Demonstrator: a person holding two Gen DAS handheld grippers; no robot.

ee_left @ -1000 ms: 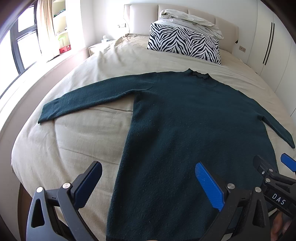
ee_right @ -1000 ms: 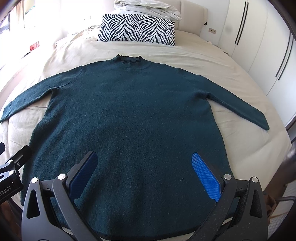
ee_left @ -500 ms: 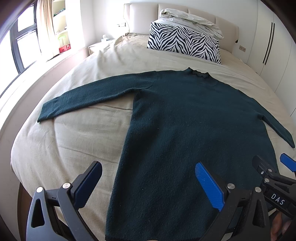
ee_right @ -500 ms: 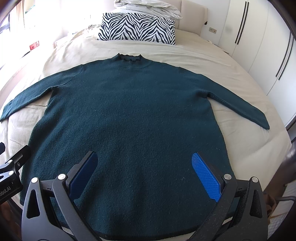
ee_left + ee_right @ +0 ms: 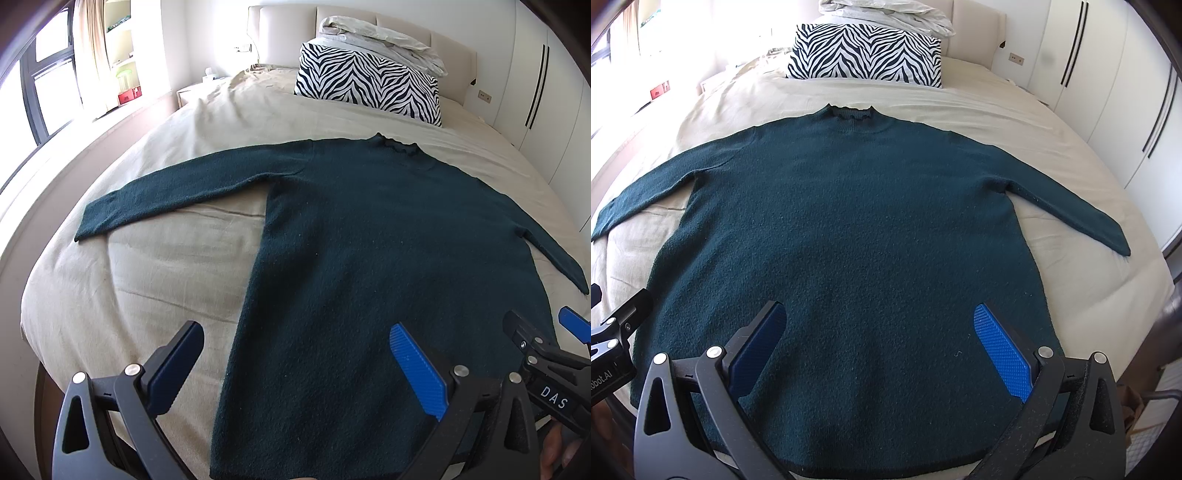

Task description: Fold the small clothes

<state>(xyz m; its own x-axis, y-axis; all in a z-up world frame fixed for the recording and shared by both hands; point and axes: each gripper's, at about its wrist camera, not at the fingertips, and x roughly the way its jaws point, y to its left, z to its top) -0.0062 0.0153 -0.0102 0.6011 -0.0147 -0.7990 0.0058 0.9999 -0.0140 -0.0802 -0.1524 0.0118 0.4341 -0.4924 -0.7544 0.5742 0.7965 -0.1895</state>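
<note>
A dark green long-sleeved sweater (image 5: 369, 258) lies flat and face up on the bed, collar toward the headboard, both sleeves spread out; it also shows in the right wrist view (image 5: 857, 229). My left gripper (image 5: 295, 354) is open and empty, above the sweater's lower left side edge near the hem. My right gripper (image 5: 879, 332) is open and empty, above the sweater's lower middle near the hem. The right gripper's tip shows at the left wrist view's right edge (image 5: 546, 339). The left gripper's tip shows at the right wrist view's left edge (image 5: 620, 317).
The beige bed cover (image 5: 155, 266) lies under the sweater. A zebra-print pillow (image 5: 369, 85) with folded white bedding (image 5: 380, 37) on it stands at the headboard. White wardrobe doors (image 5: 1126, 92) run along the right. A window (image 5: 44, 85) is at the left.
Both views have shifted only slightly; the sweater sits a touch lower in the right wrist frame. Both grippers stay open and the sweater has not moved.
</note>
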